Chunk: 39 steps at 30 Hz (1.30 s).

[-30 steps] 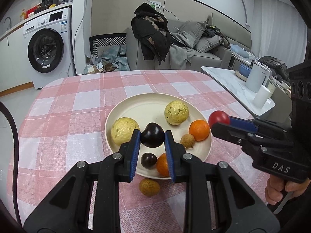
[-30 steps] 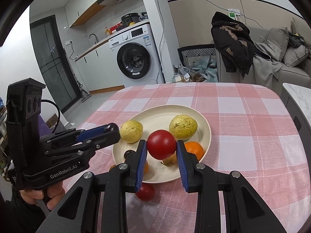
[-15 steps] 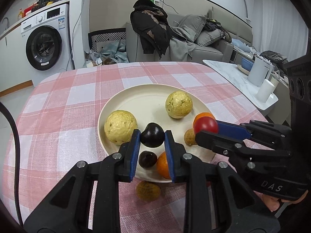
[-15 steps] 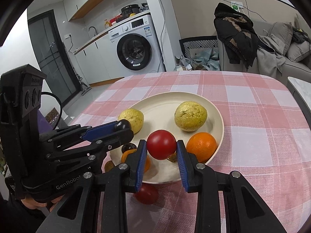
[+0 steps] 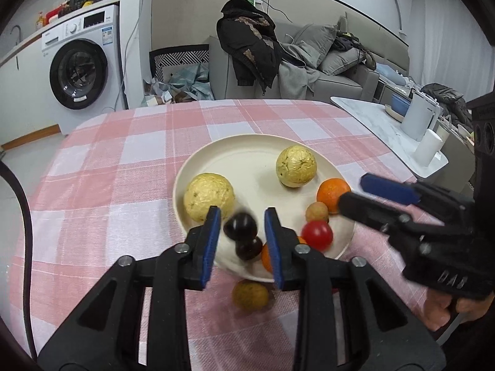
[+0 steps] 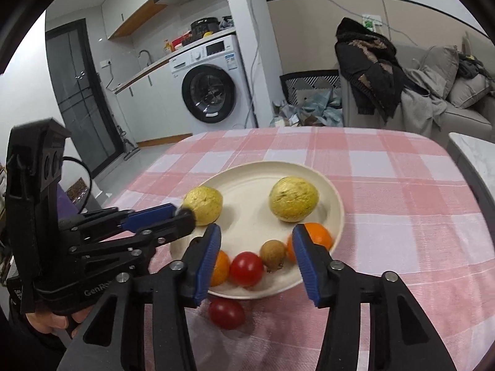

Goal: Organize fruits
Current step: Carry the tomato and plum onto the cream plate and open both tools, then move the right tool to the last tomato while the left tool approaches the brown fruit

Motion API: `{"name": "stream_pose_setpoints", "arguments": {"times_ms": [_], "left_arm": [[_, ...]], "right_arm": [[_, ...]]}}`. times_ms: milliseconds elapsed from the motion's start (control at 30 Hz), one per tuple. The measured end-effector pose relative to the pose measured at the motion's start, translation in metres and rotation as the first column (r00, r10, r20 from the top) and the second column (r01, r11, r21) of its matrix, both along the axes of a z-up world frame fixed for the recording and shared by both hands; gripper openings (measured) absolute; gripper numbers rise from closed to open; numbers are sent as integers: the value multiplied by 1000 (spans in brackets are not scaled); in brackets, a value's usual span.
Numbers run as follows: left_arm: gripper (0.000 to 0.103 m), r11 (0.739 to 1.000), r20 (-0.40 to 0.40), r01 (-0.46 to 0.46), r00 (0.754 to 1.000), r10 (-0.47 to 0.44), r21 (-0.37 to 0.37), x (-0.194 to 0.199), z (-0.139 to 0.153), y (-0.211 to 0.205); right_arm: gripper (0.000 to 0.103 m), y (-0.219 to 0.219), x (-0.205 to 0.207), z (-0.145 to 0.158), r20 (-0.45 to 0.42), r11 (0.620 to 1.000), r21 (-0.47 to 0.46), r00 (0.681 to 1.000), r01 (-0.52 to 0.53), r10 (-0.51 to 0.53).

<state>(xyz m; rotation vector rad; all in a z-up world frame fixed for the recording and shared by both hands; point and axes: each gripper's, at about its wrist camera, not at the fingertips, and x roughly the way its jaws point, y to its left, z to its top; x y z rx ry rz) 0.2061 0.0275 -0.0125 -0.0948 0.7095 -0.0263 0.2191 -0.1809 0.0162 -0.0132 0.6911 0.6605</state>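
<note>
Checked pink-and-white tablecloth (image 5: 123, 185) over a rounded table, bearing one cream plate (image 5: 247, 154) near its middle. Change since half a second ago: both tools have let go. Right gripper (image 6: 256, 258), then clamped on the red tomato (image 6: 246, 269), now stands with its blue pads well apart, and that tomato rests on the plate's near edge, between a half-hidden orange fruit (image 6: 220, 267) and a small brown fruit (image 6: 272, 255). Left gripper (image 5: 243, 242), then closed on the dark plum (image 5: 240, 224), now has its pads parted with gaps either side of the plum, which shows motion blur and sits just above a second dark fruit (image 5: 248, 249) on the plate; whether it has fully settled cannot be told. Reading: two more fruits delivered to the plate, both tools free for the next pick. Plate contents, largest first: two pale yellow, rough-skinned round fruits, one at left (image 5: 208, 197), one toward the back (image 5: 296, 166); one orange (image 5: 332, 191) at the right rim; tomato; dark plum; small fruits. Outstanding items on the cloth just off the near rim: a second red tomato (image 6: 226, 313), seen by the right wrist camera, and a dull yellow-brown fruit (image 5: 250, 293), seen by the left. Task judged nearly complete, these two pending.
</note>
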Motion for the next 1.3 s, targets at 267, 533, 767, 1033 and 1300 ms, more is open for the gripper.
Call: {"name": "stream_pose_setpoints", "arguments": {"times_ms": [267,533,767,1033,1300], "left_arm": [[90,998,54,-35,998,33,44,-48,19,11],[102,999,58,-42,998,40,23,-80,21,17],[102,999,20,-50,999,50,5,-77,10,20],[102,998,3,-64,998,64,2,-74,0,21],[102,997,-20,-80,997,80,6,-70,-7,25]], "right_arm": [[103,-25,-14,12,-14,1000,6,1000,14,-14],[103,-27,-25,10,-37,999,-48,999,1,-3],[103,-19,-32,-4,-55,996,-86,998,-38,34],[103,-15,-29,-16,-77,991,-123,996,-44,34],[103,-18,-25,-20,-56,993,-116,998,24,-30]]}}
